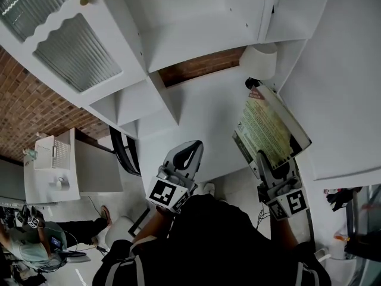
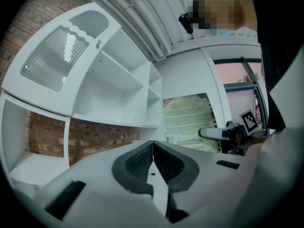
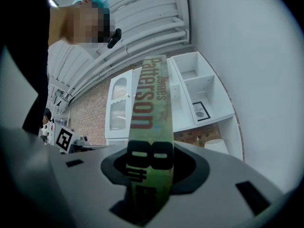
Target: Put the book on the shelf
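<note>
A book (image 1: pixel 271 127) with a green-yellow cover is held up in front of the white shelf unit (image 1: pixel 196 34), over at its right side. My right gripper (image 1: pixel 275 167) is shut on the book's lower edge. In the right gripper view the spine (image 3: pixel 153 122), with red and black lettering, stands upright between the jaws of the right gripper (image 3: pixel 151 164). My left gripper (image 1: pixel 188 152) is at centre, left of the book and apart from it, shut with nothing in it. In the left gripper view the left gripper (image 2: pixel 153 159) has its pads together, and the book (image 2: pixel 186 119) shows beyond them.
A cabinet door with ribbed glass (image 1: pixel 71 52) stands at the upper left. A white lampshade (image 1: pixel 260 61) sits just above the book. Brick wall (image 1: pixel 24 100) shows behind the unit. A framed picture (image 3: pixel 201 110) stands in one compartment. A seated person (image 1: pixel 30 243) is at lower left.
</note>
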Motion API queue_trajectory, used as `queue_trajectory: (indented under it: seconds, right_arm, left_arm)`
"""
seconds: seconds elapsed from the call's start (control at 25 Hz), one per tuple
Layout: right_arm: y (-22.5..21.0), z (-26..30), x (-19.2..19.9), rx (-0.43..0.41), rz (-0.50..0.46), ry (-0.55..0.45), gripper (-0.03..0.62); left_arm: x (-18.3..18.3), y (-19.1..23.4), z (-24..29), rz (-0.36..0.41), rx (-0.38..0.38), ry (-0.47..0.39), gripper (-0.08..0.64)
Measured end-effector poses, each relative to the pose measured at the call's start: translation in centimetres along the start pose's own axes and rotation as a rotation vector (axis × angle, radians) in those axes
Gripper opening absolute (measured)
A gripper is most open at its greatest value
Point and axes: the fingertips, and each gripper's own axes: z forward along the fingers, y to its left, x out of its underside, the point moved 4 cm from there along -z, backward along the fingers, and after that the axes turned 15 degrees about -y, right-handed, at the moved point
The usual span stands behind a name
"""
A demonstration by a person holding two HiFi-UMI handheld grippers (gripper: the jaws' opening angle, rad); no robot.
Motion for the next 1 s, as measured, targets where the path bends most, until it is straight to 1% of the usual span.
queue_trajectory:
  seconds: [0.2, 0.32, 0.36, 0.44, 0.52, 0.6, 0.8, 0.92, 1.0]
  right_arm:
    - [-1.0, 2.9, -0.3, -0.014, -0.021, -0.025, 0.166]
    - [-0.9, 5.3, -1.1, -0.029, 0.006, -0.067, 0.166]
    - [-1.0, 5.9, -1.3, -0.031, 0.003, -0.071, 0.166]
    - [-1.6, 6.9, -1.3, -0.034, -0.03, -0.061, 0.166]
    - [-2.5, 7.7, -1.1, -0.037, -0.061, -0.035, 0.166]
    - [-3.2, 8.6, -1.1, -0.032, -0.064, -0.023, 0.166]
    - [-4.2, 10.8, -1.9, -0.047, -0.081, -0.039, 0.166]
    - [-4.4, 12.1, -2.5, -0.055, -0.107, -0.051, 0.166]
    - [-4.5, 13.0, -2.9, -0.059, -0.109, -0.064, 0.166]
  left_arm:
    - [-0.3, 1.7, 1.3, 0.012, -0.021, 0.006, 0.018]
    - [-0.4, 3.0, 2.1, 0.018, -0.025, -0.005, 0.018]
    - [-0.6, 3.5, 2.5, 0.023, -0.026, -0.01, 0.018]
    - [-0.9, 4.3, 3.3, 0.041, -0.024, -0.016, 0.018]
    - [-0.8, 5.2, 4.1, 0.063, -0.027, 0.007, 0.018]
    - [-0.7, 6.1, 4.8, 0.077, -0.03, 0.032, 0.018]
    - [-0.8, 7.2, 7.0, 0.063, 0.004, 0.019, 0.018]
    - [-0.9, 7.3, 8.0, 0.065, 0.009, 0.038, 0.018]
    - [-1.2, 7.2, 8.8, 0.067, 0.029, 0.045, 0.018]
